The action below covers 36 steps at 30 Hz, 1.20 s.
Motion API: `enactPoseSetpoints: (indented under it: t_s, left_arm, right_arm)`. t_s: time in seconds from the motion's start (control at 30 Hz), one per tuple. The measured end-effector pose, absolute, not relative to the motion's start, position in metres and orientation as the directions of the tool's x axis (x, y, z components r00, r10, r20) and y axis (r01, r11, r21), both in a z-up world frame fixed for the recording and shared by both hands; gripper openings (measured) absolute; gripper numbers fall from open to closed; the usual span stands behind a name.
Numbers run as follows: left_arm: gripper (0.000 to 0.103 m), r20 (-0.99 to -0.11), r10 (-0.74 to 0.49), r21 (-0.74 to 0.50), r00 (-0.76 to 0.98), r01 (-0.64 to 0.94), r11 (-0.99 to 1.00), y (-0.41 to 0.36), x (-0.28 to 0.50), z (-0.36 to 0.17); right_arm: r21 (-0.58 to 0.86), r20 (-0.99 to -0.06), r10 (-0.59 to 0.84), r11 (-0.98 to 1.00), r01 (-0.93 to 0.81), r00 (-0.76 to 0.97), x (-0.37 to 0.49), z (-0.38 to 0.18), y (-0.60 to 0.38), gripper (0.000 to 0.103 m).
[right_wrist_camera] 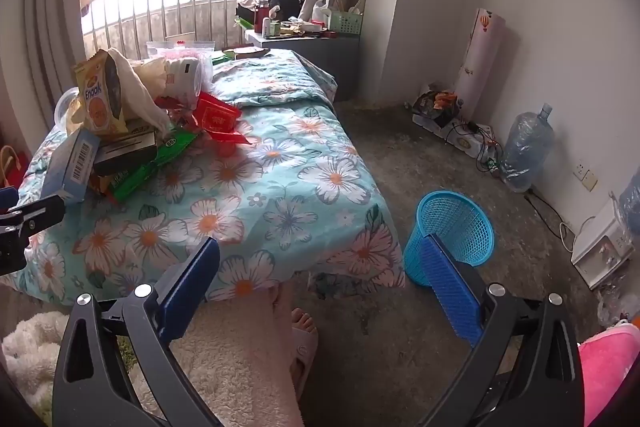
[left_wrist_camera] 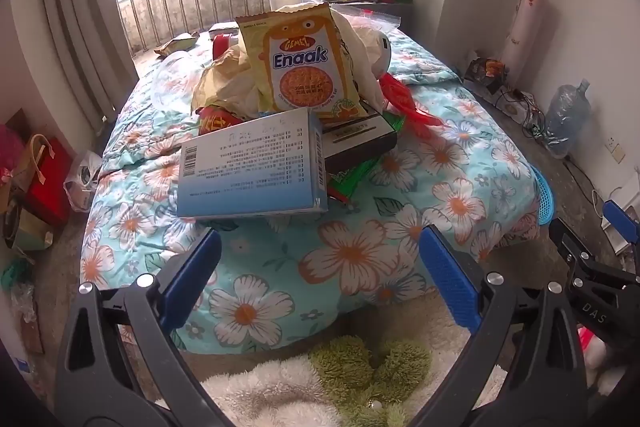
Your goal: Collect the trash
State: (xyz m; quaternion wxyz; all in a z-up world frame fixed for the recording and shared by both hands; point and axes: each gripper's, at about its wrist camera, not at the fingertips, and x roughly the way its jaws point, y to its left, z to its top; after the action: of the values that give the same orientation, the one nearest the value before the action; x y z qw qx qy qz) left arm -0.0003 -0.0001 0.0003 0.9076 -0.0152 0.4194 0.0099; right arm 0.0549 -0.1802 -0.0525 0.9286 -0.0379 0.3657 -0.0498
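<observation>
Between the blue ribbed pads at the bottom of the left wrist view, the left gripper [left_wrist_camera: 320, 267] stands wide open and holds nothing; only the flowered turquoise quilt [left_wrist_camera: 360, 251] and a shaggy green-and-cream rug [left_wrist_camera: 352, 367] show in the gap. At the bottom of the right wrist view the right gripper [right_wrist_camera: 324, 275] is spread just as wide and equally empty, hanging over the quilt's corner and a bare foot in a pale slipper [right_wrist_camera: 302, 339].

Just above the left gripper, in the middle of that frame, lies the heap of trash. Its nearest piece is a flat blue-and-white cardboard box with a barcode [left_wrist_camera: 252, 167], which leans on a dark flat box [left_wrist_camera: 360, 143]. A yellow Enaak snack bag [left_wrist_camera: 300, 63] stands on top, with crumpled cream plastic [left_wrist_camera: 228, 83], red foil wrappers [left_wrist_camera: 404, 103] and green packets [left_wrist_camera: 352, 179] around it. From the right wrist the same heap sits at the left of the frame.

Right of centre in the right wrist view, on the grey concrete floor just beside the bed's corner, stands a blue mesh plastic wastebasket [right_wrist_camera: 452, 227]. As far as its inside shows, nothing lies in it. In the left view only its rim peeks out at the right edge of the bed.

By my reading the collecting has hardly begun: the whole pile lies on the quilt, neither gripper touches it, and every piece has yet to be carried to the basket.
</observation>
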Motion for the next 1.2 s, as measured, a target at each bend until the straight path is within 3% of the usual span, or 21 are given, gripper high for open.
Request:
enactPoseSetpoints:
  t_s: [1.2]
  left_arm:
    - [0.095, -0.772, 0.012, -0.025, 0.635, -0.048, 0.999, 0.0070, 0.0042, -0.0022]
  right_arm:
    - [-0.096, -0.693, -0.119, 0.993, 0.072, 0.711, 0.0562, -0.0552, -0.1834, 0.097]
